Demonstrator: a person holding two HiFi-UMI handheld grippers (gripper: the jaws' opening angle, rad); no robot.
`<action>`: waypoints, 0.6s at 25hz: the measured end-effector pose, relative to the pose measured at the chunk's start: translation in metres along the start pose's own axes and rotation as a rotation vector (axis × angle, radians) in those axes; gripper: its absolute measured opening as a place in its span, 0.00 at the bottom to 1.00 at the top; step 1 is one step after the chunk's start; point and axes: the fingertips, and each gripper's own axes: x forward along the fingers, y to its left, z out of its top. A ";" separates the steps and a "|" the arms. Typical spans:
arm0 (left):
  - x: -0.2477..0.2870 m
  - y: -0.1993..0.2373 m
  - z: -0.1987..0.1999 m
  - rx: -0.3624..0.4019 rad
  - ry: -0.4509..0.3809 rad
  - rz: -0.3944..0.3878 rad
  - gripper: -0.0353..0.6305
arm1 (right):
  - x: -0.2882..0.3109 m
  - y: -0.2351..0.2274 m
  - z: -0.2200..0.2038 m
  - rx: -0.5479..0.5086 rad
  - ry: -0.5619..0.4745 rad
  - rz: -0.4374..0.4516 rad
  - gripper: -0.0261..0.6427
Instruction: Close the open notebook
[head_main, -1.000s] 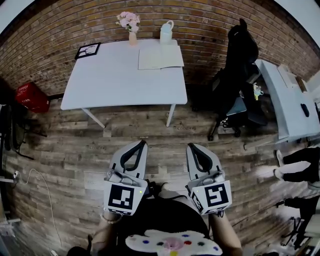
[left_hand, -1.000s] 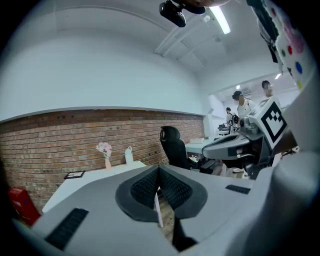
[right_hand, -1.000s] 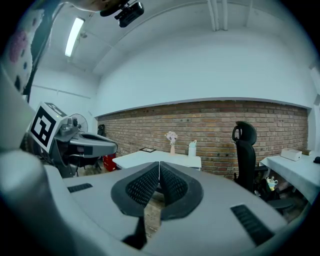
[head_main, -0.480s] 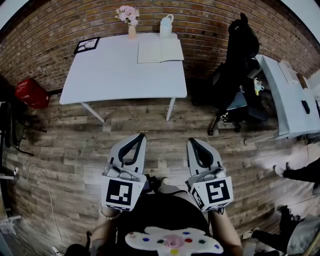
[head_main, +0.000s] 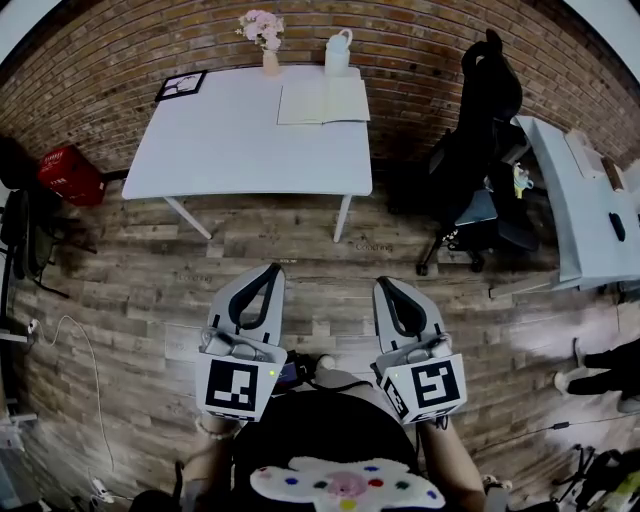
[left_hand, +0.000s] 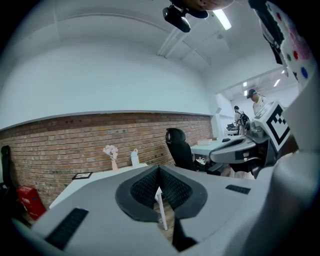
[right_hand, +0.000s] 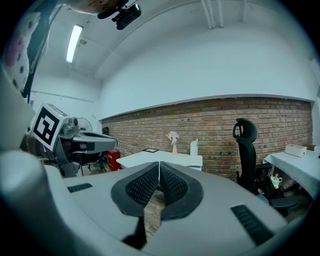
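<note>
The open notebook (head_main: 323, 102) lies flat, pale pages up, at the far right of a white rectangular table (head_main: 230, 150) set against a rough brick wall (head_main: 120, 50). Near it stand a vase of pink flowers (head_main: 264, 35) and a white handled jug (head_main: 338, 52) — a dark-framed picture (head_main: 181, 85) sits at the far left corner. Well apart from it, over the plank floor (head_main: 140, 290), the left gripper (head_main: 273, 270) and right gripper (head_main: 384, 284) hover side by side, each with its dimpled black pads pressed together on nothing. A black office chair (head_main: 480, 140) stands to the right.
</note>
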 end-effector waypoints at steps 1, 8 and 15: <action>-0.001 -0.002 0.000 -0.003 -0.001 0.008 0.08 | -0.002 -0.001 -0.002 -0.001 0.001 0.007 0.09; -0.007 -0.020 -0.005 -0.004 0.003 0.040 0.08 | -0.014 -0.011 -0.009 -0.027 -0.067 0.038 0.09; -0.003 -0.028 -0.004 0.008 -0.012 0.039 0.08 | -0.018 -0.014 -0.014 -0.024 -0.073 0.042 0.09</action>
